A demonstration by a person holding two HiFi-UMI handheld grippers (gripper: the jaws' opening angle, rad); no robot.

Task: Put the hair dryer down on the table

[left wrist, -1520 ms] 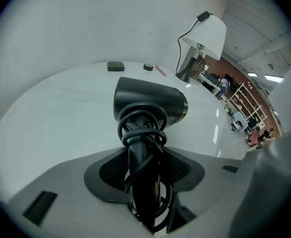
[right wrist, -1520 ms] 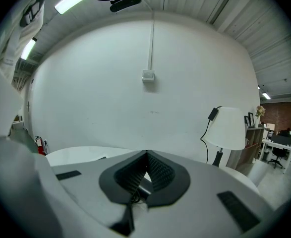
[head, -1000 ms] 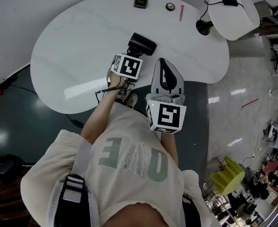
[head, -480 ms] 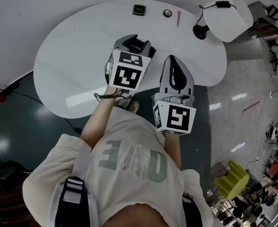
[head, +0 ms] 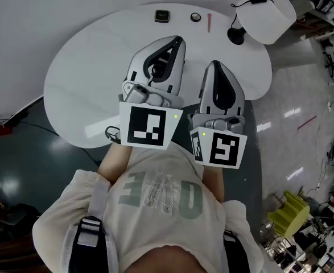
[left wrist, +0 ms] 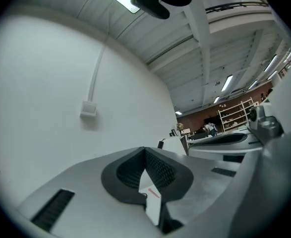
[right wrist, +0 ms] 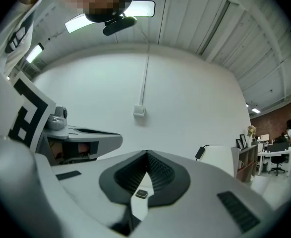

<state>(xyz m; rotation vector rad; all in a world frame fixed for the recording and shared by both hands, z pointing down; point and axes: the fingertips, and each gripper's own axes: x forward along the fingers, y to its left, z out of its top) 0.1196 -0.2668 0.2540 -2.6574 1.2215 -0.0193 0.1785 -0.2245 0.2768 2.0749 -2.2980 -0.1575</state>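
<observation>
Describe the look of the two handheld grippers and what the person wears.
The left gripper and right gripper have smooth light-grey shells with tapering jaws lined with dark ribbed pads. Each carries a white cube printed with black square markers. The person wears a cream short-sleeved T-shirt with grey lettering and dark shoulder straps.

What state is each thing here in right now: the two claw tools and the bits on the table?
Left gripper: shut, empty.
Right gripper: shut, empty.
Pink pen: lying flat on the table.
Small black device: lying flat near the far edge.
Hair dryer: out of sight.
</observation>
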